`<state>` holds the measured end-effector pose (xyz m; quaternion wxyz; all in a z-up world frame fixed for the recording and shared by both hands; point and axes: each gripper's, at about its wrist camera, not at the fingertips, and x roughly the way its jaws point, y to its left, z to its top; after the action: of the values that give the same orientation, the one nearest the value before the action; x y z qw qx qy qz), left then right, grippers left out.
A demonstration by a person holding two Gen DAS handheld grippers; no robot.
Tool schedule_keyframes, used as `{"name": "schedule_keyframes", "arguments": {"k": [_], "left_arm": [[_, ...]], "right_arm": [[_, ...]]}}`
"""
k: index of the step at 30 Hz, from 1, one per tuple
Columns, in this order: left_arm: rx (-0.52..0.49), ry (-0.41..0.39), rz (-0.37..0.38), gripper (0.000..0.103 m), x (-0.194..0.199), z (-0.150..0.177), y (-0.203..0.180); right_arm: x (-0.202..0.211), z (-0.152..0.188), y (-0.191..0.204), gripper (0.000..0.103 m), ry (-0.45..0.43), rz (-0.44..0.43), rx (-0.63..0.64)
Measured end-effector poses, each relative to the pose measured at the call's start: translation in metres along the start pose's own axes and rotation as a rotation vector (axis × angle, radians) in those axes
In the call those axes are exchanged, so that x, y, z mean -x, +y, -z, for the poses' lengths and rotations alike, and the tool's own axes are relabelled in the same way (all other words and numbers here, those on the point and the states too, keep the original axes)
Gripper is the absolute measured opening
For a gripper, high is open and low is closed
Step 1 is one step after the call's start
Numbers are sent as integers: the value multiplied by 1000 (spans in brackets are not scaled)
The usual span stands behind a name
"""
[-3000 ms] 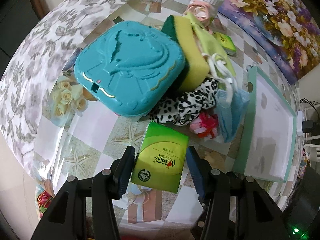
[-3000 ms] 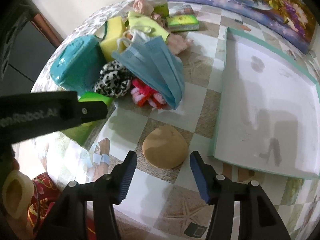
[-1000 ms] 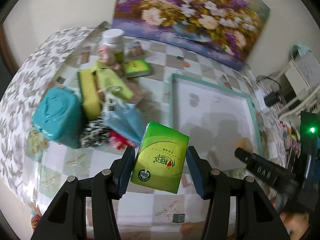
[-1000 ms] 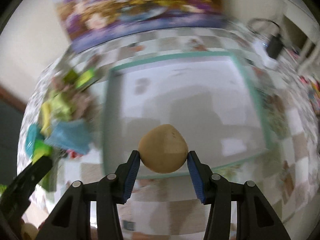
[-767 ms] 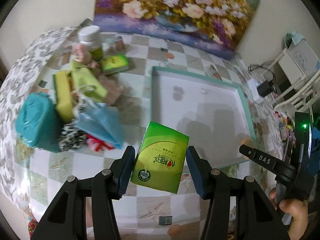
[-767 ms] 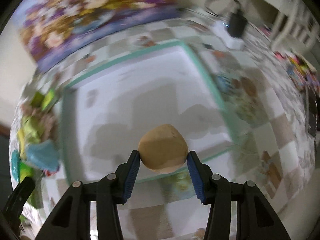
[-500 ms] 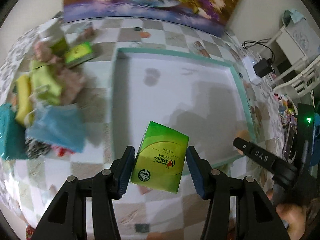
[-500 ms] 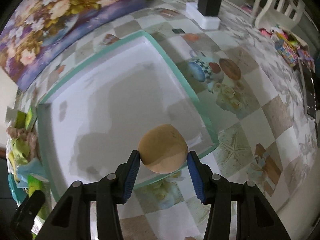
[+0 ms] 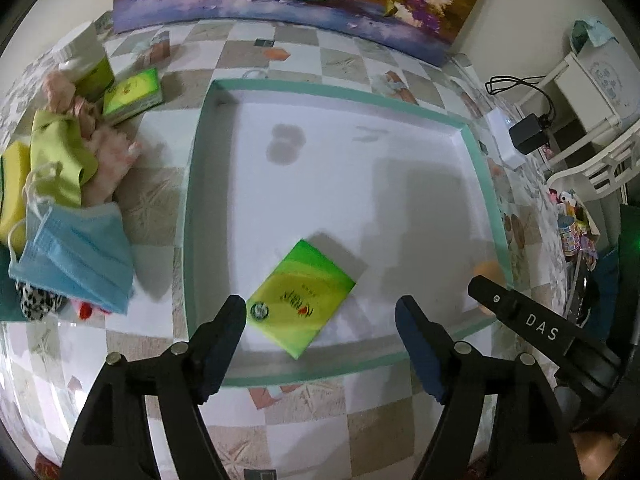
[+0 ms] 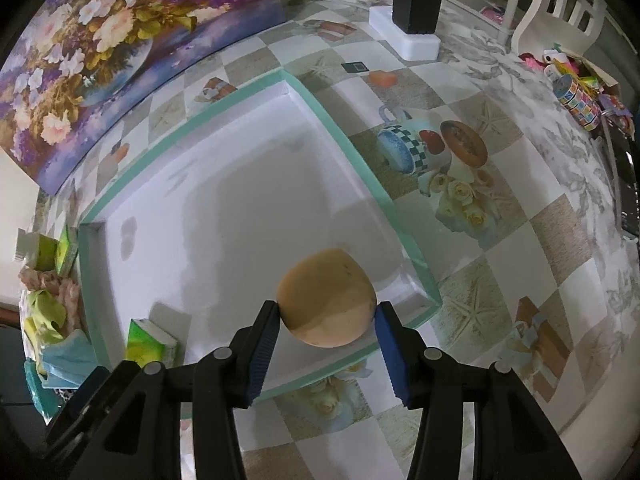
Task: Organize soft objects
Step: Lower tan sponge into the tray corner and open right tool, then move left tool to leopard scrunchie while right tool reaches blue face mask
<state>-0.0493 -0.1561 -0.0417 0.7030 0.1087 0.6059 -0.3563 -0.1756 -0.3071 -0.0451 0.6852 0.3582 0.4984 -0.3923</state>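
The tray (image 9: 486,184) fills mid-frame on the counter (image 9: 304,404). The tissue pack (image 9: 301,305) lies inside, long axis diagonal, just released by the left gripper (image 9: 320,318), fingers spread. The right gripper (image 10: 326,322) clenches the sponge (image 10: 326,308) above the tray's lower-right corner.

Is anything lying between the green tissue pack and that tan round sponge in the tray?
No, bare white tray floor, seen from the right wrist.
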Motion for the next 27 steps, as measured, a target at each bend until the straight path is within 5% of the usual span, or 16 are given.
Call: {"name": "schedule_keyframes", "arguments": {"k": [10,17,27], "left_arm": [[136,30,-45,87,13,1,33],[205,-45,-111,87,51,-1,67],[450,-169,-104,87,105,-3,152]], "right_arm": [[2,13,39,64,-10,61,167],[14,23,67,64,-46,35,254],[36,40,102,64,-102,-67,349]]}}
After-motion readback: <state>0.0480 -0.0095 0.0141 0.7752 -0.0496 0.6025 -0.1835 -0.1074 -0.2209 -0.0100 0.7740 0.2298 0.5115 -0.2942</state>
